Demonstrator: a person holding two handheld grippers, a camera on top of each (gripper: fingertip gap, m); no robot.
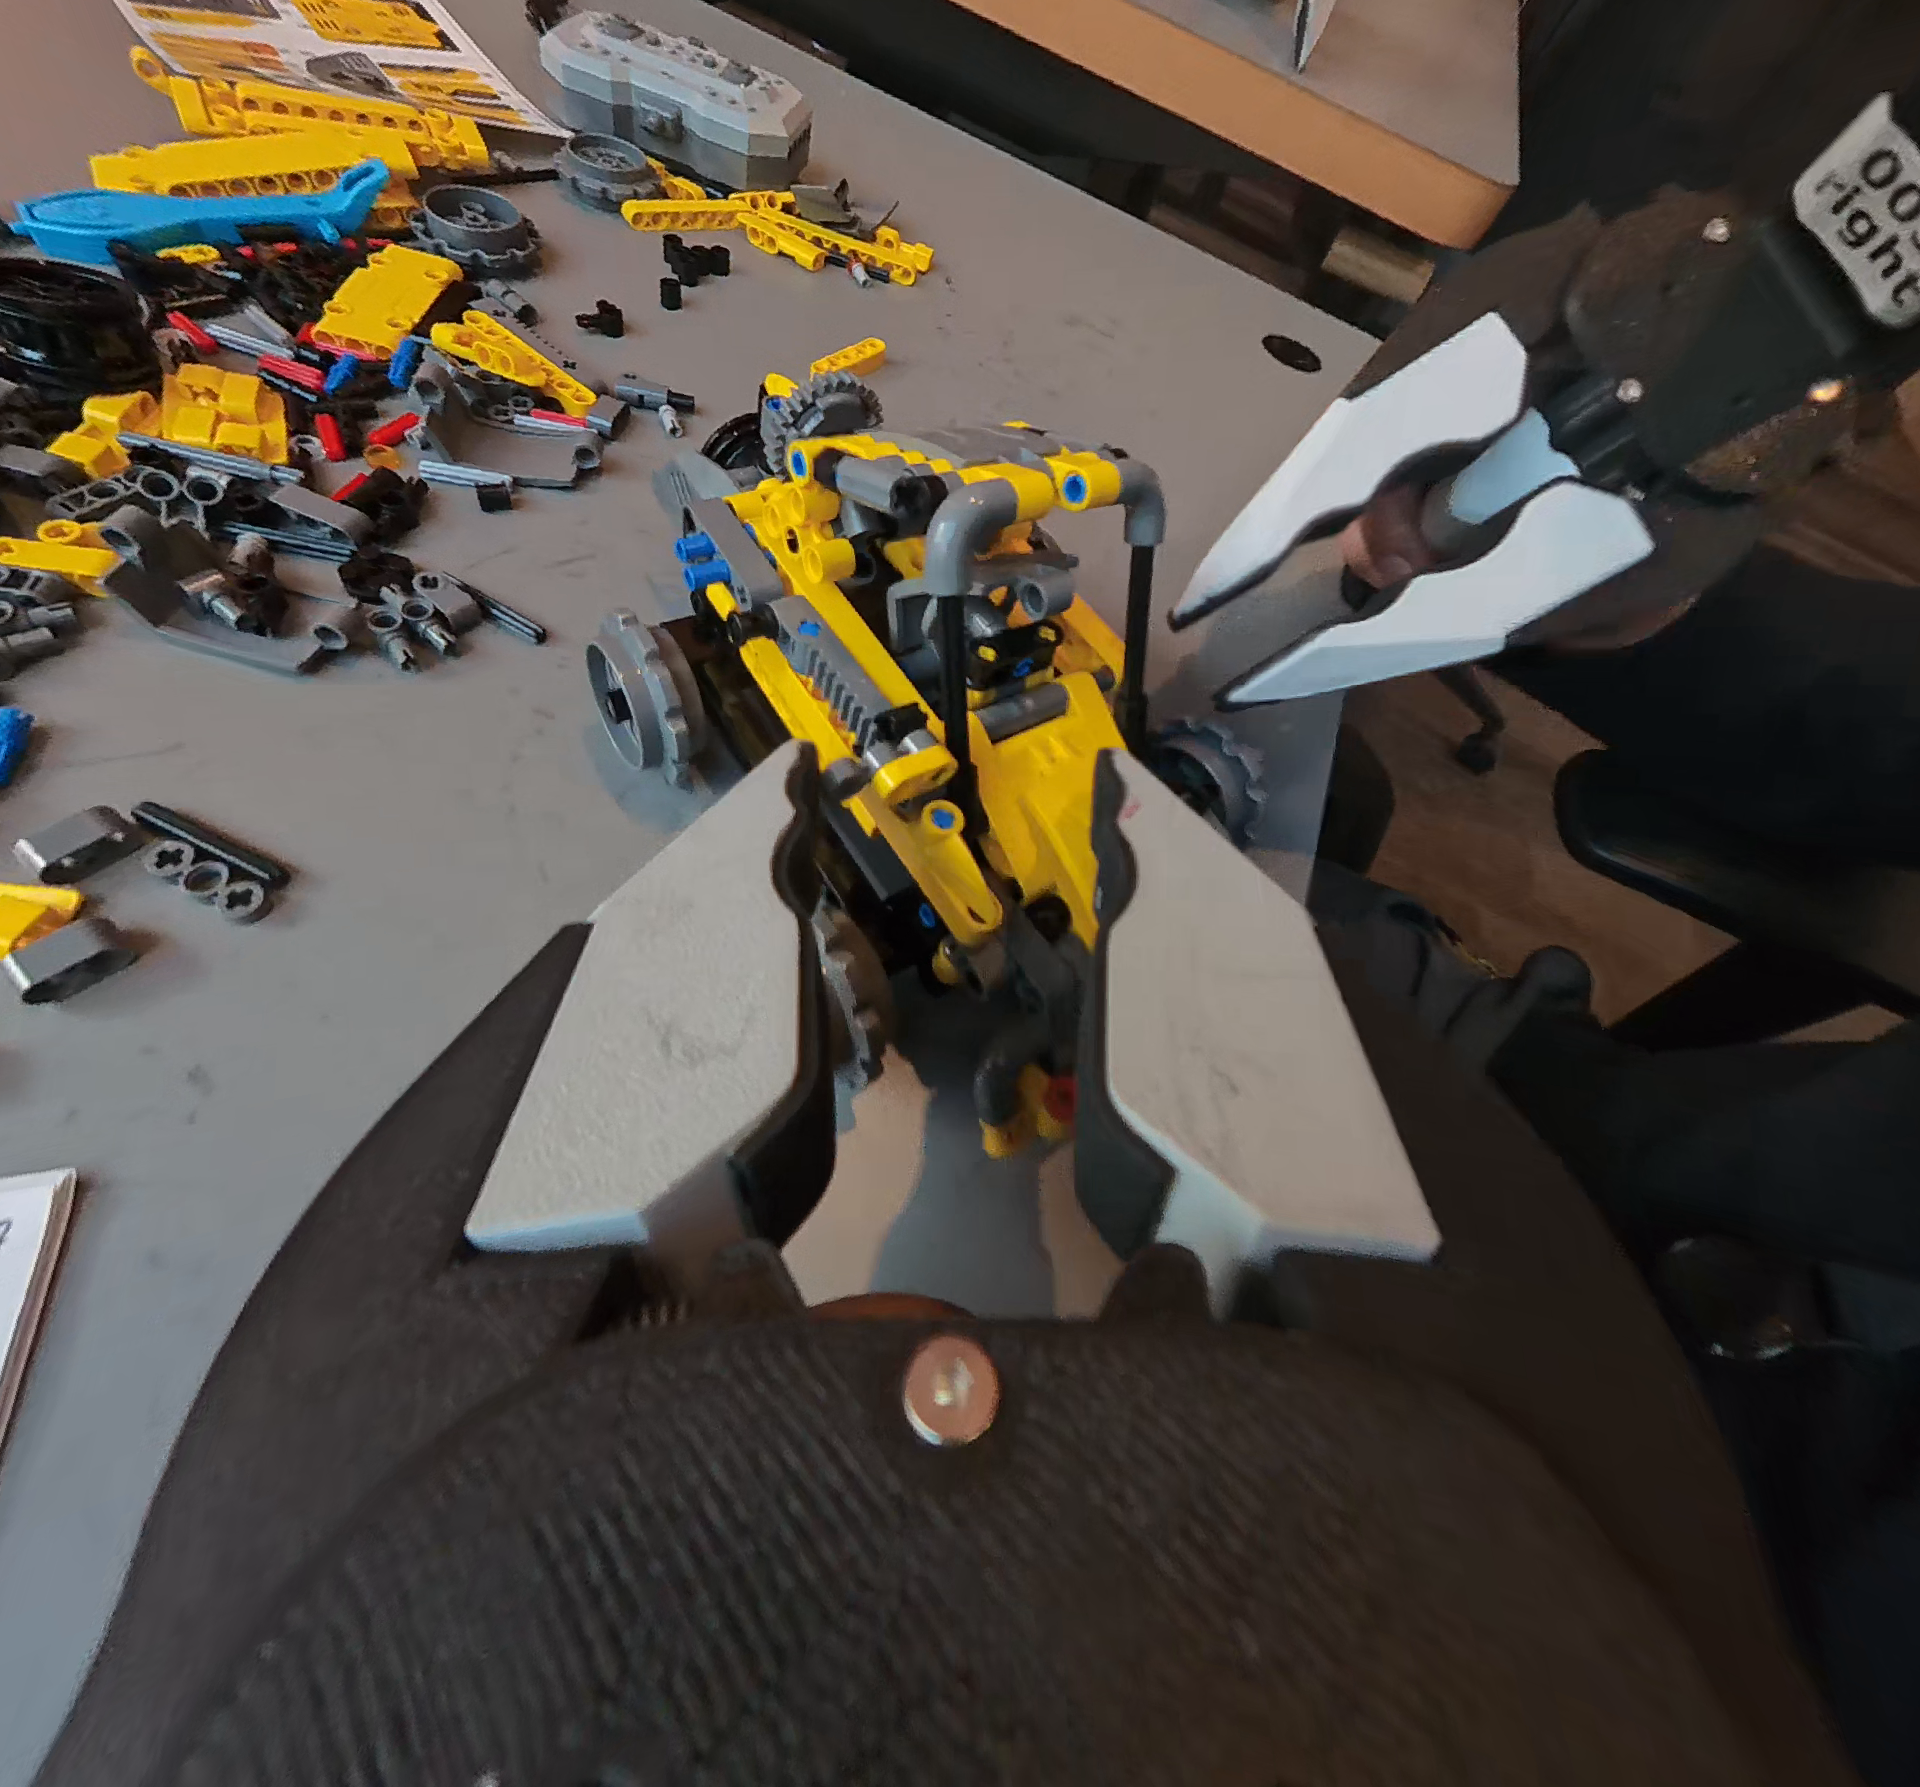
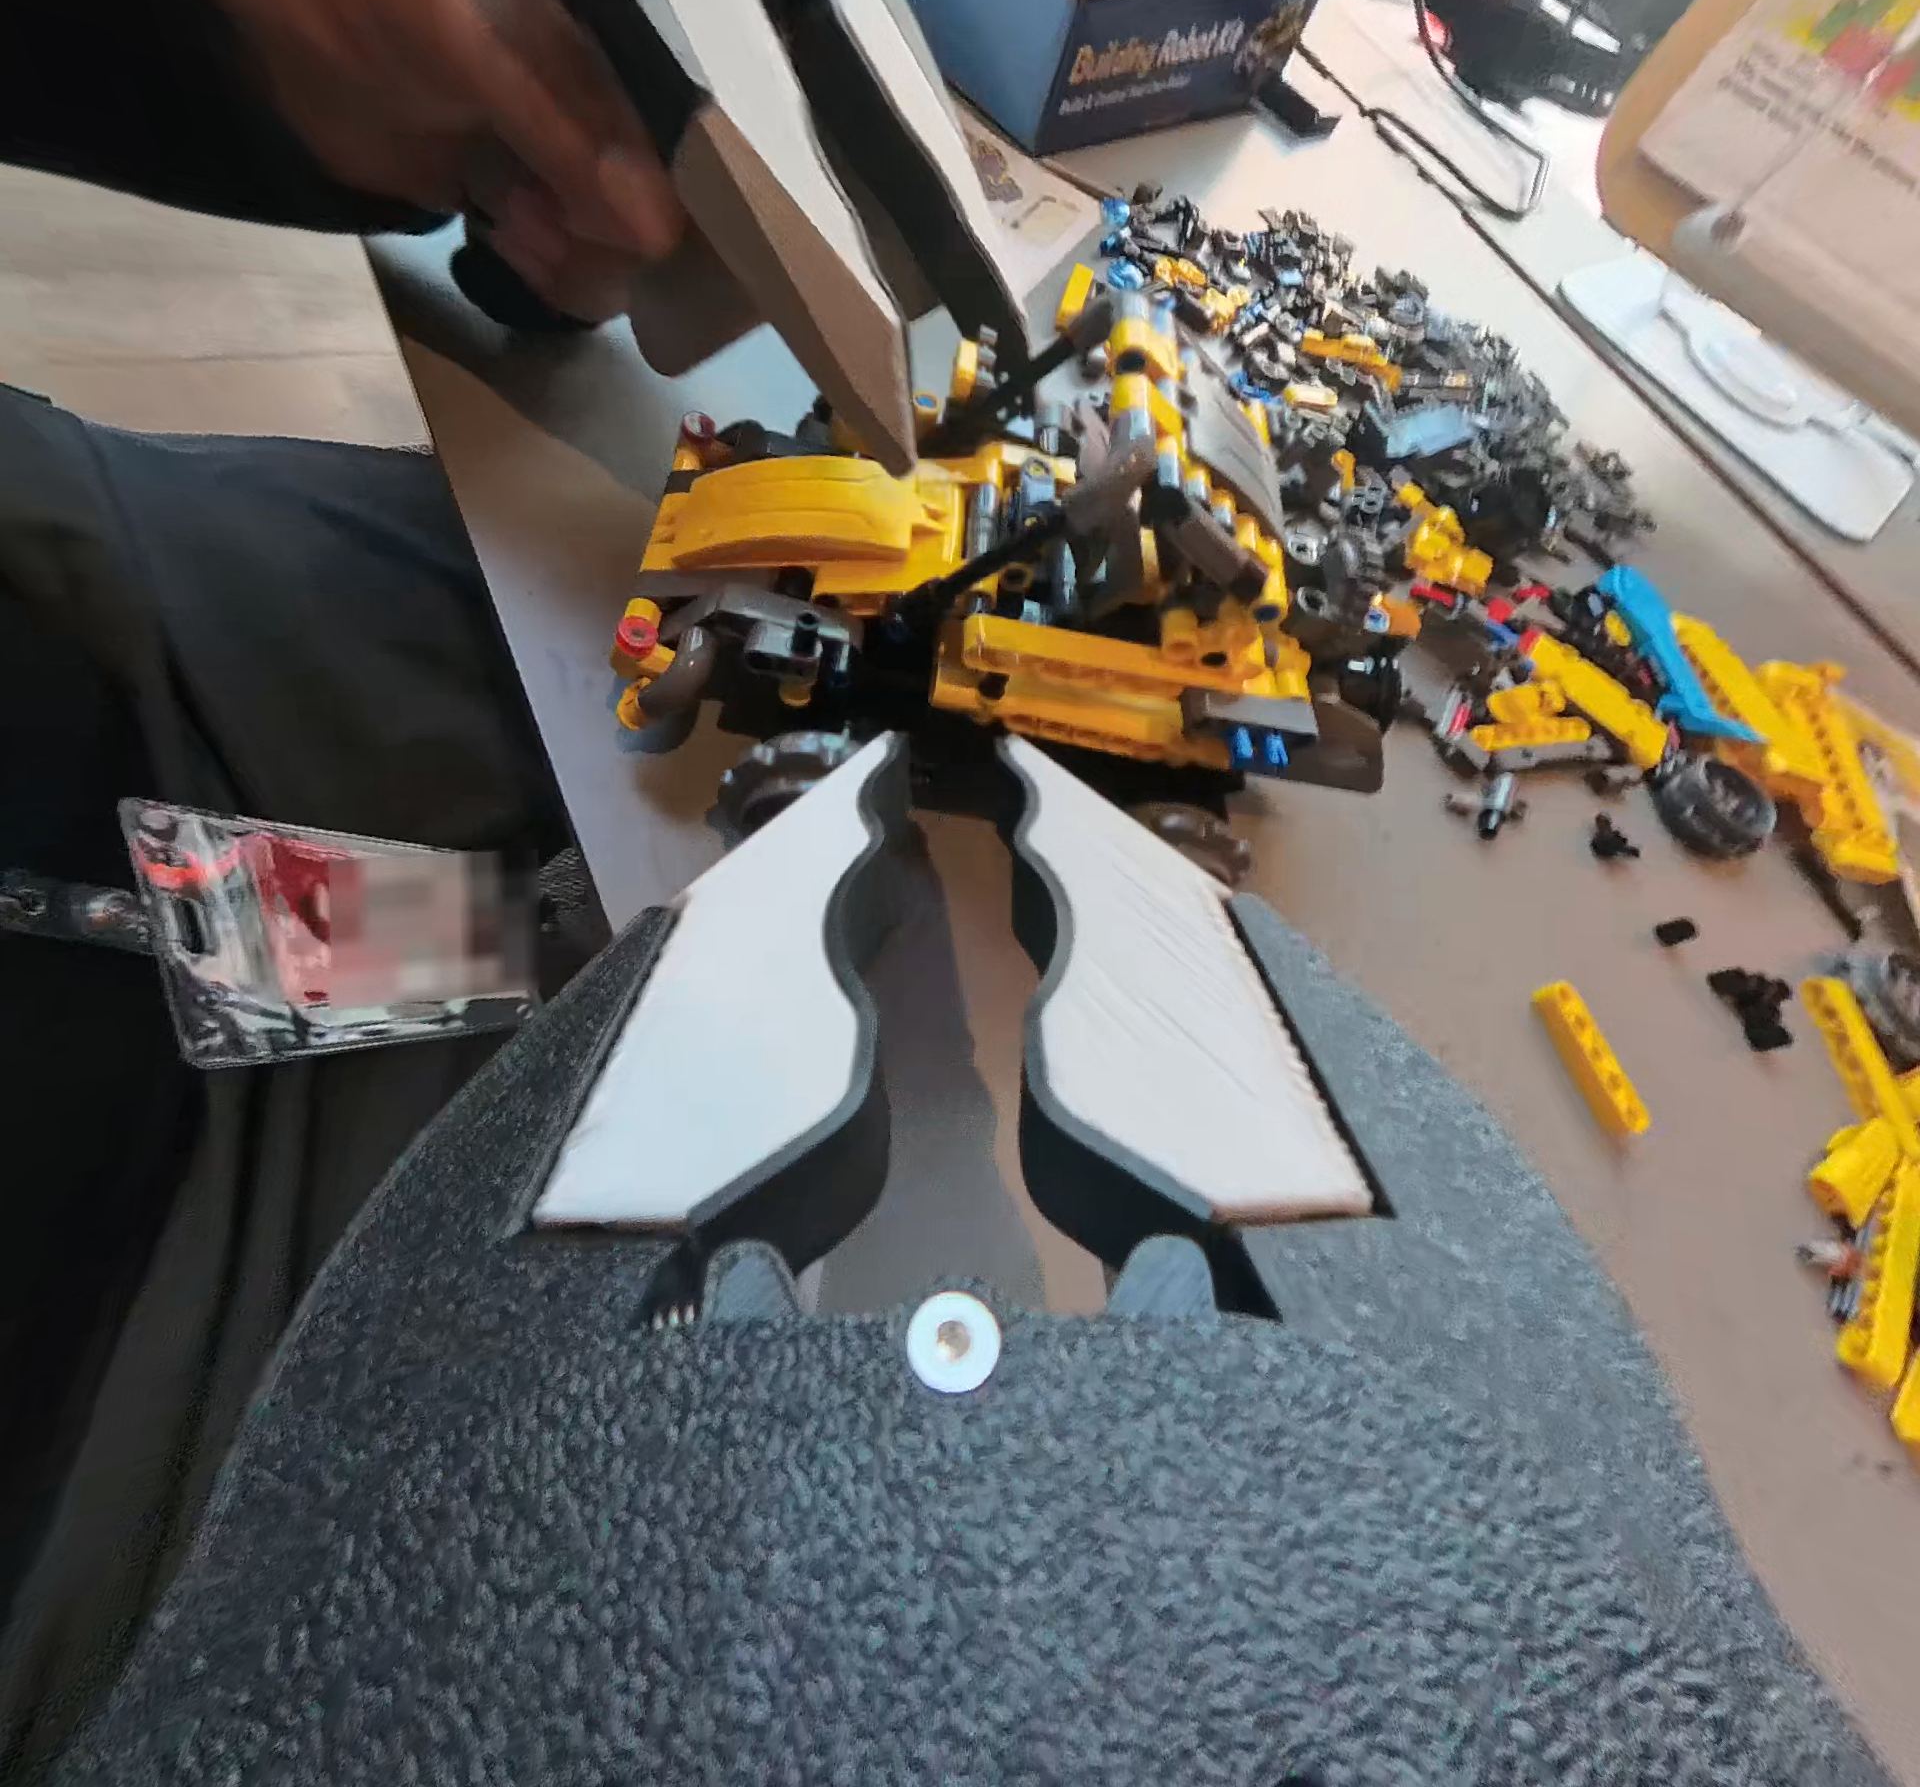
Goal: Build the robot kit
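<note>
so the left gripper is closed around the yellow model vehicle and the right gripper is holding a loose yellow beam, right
Not quite: the right gripper holds nothing. The right wrist view shows its fingers apart and empty, hovering just short of the yellow model vehicle, while a loose yellow beam lies untouched on the table. The rest stands: the left gripper has its fingers either side of the vehicle.

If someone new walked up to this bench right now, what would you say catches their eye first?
First, the half-built yellow vehicle model near the table's edge, with the left gripper closed around its rear end. The right gripper hangs just beside it, open and empty. Behind lies a wide scatter of loose yellow, black and grey building pieces, a long blue part on top and an instruction sheet at the far side.
</note>
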